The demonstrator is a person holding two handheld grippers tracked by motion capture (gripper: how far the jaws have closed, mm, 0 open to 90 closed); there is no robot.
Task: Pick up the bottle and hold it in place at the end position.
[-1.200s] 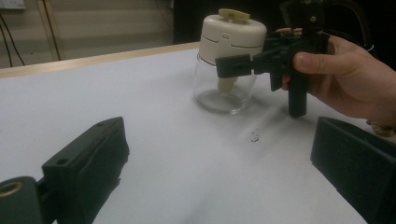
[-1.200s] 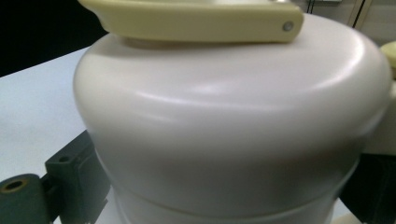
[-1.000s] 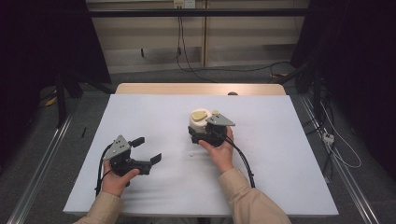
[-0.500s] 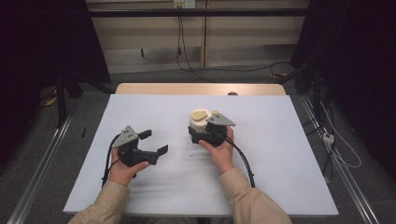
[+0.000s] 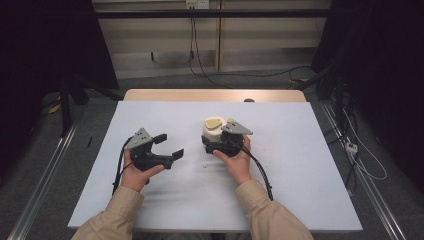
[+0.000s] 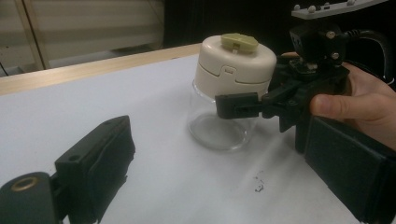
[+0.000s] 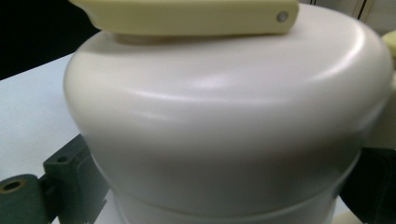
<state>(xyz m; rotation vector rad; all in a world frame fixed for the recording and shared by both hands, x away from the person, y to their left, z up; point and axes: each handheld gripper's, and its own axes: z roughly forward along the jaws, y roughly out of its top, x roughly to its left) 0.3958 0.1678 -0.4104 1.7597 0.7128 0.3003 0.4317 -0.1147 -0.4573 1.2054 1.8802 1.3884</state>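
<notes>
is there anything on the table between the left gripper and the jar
Nothing visible does. The left gripper is open, and only bare white table lies between it and the jar, which the right gripper grips on its glass body.

in the right gripper view the cream lid (image 7: 224, 116) runs off the top, right and bottom edges, hiding the glass below and most of both jaws. in the high view, the right gripper (image 5: 218, 146) covers the jar's (image 5: 212, 131) near side. specks (image 6: 258, 183) on the table (image 6: 163, 177) are too small to identify.
</notes>
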